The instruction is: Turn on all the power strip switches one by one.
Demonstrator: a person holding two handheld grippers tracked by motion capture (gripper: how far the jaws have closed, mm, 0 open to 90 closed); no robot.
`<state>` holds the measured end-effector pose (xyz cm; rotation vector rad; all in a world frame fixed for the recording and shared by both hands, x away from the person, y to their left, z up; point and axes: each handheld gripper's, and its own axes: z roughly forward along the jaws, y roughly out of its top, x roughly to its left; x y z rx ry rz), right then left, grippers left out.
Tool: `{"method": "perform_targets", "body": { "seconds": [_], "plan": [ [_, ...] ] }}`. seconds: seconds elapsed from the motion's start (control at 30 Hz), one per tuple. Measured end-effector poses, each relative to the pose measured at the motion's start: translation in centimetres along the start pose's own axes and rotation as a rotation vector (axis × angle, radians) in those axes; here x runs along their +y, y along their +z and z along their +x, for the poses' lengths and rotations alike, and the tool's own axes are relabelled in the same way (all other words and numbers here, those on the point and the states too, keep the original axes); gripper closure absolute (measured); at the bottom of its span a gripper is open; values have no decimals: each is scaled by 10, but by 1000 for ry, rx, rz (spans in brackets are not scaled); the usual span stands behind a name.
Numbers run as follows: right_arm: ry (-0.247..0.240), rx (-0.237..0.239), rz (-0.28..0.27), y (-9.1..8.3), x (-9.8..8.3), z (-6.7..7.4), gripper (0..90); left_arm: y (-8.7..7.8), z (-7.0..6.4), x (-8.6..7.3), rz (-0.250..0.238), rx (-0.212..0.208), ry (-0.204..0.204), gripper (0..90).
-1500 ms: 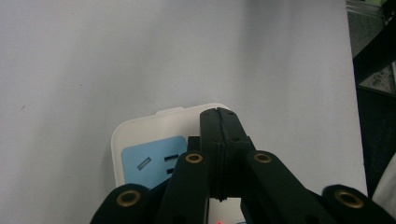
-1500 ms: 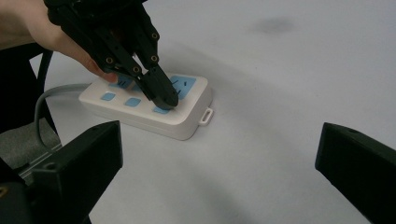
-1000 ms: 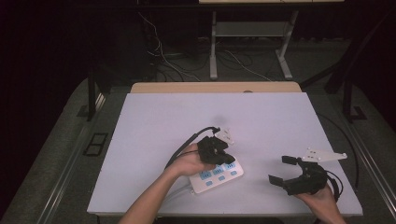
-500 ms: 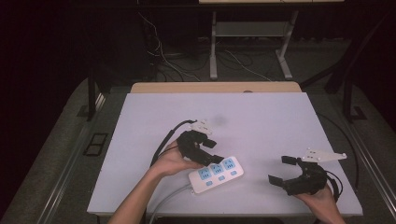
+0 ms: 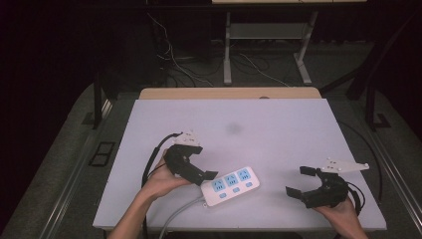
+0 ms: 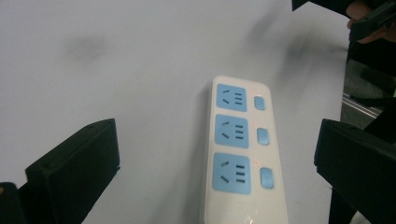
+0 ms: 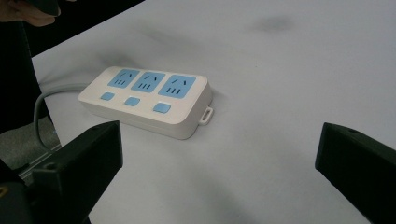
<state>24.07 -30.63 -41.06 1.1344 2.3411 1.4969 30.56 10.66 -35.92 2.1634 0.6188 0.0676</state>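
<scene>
My right gripper (image 7: 219, 182) has its jaws spread wide over the white table (image 7: 289, 93). The power strip (image 7: 145, 100) lies far left, grey cord (image 7: 44, 100) trailing left.

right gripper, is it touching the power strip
Apart. The high view shows bare table between the right gripper and the power strip.

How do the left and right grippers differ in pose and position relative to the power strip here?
The left gripper sits right beside the power strip, at its cable end; the right gripper is well clear, off its far end. The left gripper's jaws frame the strip lengthwise in its view; the right's view shows it side-on, farther off. Both are open and empty.
</scene>
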Motion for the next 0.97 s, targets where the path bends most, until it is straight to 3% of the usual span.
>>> {"method": "perform_targets", "body": {
  "seconds": [0.4, 0.73, 0.9, 0.97],
  "plan": [
    [1, 3, 6, 2, 0, 1, 6, -24, 5, -42, -120, 80, -81, 0],
    [2, 5, 6, 1, 0, 3, 5, -27, 7, -82, -179, 144, -154, 0],
    [2, 8, 7, 1, -1, 3, 5, -27, 11, -93, -203, 168, -198, 0],
    [3, 10, 8, 1, -1, 4, 5, -26, 11, -96, -195, 170, -195, 0]
  ]
}}
